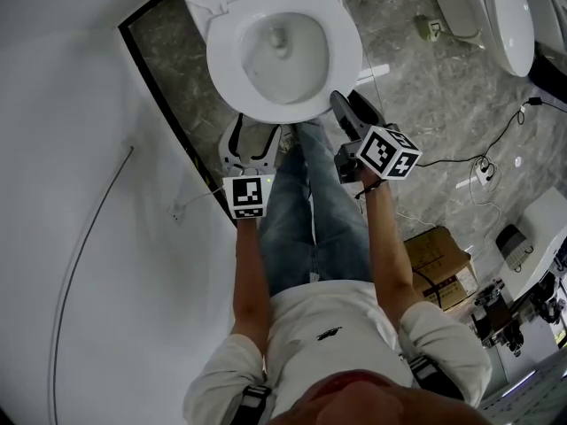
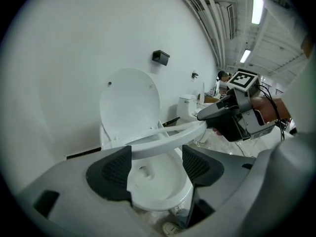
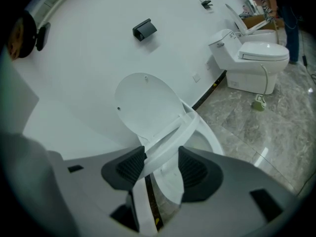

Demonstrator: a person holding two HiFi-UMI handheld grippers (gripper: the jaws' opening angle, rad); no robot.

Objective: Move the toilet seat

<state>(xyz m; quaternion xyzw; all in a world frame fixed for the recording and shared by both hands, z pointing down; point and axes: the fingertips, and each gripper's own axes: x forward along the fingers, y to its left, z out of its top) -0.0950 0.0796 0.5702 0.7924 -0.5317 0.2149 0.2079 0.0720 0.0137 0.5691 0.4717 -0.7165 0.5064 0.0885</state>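
Right gripper view shows the right gripper (image 3: 162, 157) pinching the toilet seat (image 3: 170, 132): the white ring runs edge-on between the two dark pads (image 3: 129, 168), which press on it from either side. The seat is part-raised, tilted, with its far end hinged at the foot of the lid (image 3: 145, 102), which stands upright against the wall. Its free front end points back toward the person. The bowl (image 3: 207, 139) lies open beneath it.

In the left gripper view the left gripper (image 2: 157, 163) has its jaws spread wide. The ring crosses just beyond their mouth, from above the left pad out toward the right, and neither pad appears to bear on it, so this gripper holds nothing. From there the right gripper is seen clamped on the ring's front-right rim.

The seat's long axis runs from the hinge at the wall out to the person, so any move is a swing about that hinge line, up to the lid or down onto the bowl; which way cannot be told from here. As I judge it, the right hand alone carries the seat, gripping off-centre on the right side, so the ring may twist a little on its hinge. The left gripper is close to the front-left rim and could steady it by closing there
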